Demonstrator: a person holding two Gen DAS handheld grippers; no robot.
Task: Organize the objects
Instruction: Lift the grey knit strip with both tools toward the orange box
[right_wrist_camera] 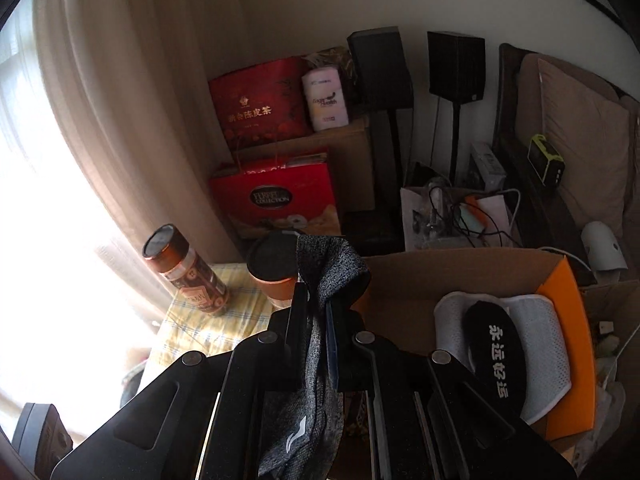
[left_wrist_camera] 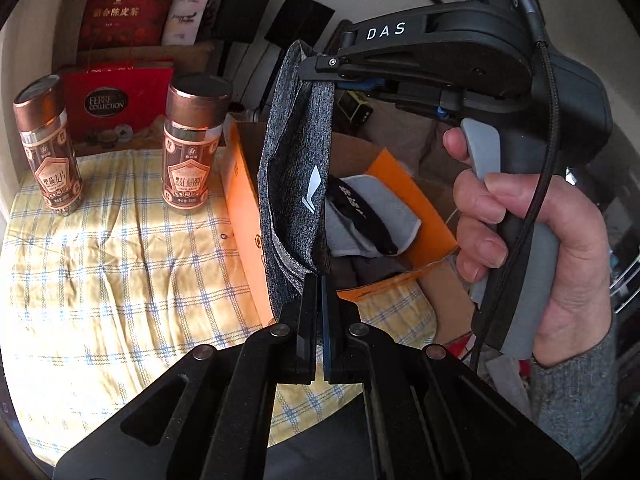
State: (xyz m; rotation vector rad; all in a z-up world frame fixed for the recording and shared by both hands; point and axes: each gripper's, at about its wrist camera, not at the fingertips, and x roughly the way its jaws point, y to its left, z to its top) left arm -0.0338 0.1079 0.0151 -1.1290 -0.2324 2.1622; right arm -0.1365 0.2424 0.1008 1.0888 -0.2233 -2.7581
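Both grippers pinch one grey sock [left_wrist_camera: 294,168] stretched between them. Leftmost, the left gripper [left_wrist_camera: 316,292] is closed on its lower end; the right gripper [left_wrist_camera: 320,65] is clamped on the upper end, so the sock's long axis runs upright. Just right of it sits the cardboard box [left_wrist_camera: 400,216], open, likely where the sock goes.

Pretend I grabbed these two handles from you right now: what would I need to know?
Left gripper: shut on the grey sock's lower end.
Right gripper: shut on its upper end, so the sock hangs stretched between both.
Cardboard box: open, just behind the sock, a white sock with a black sole already inside.
Two jars stand on the checked cloth.
Left: probably lower the grey sock into the box.
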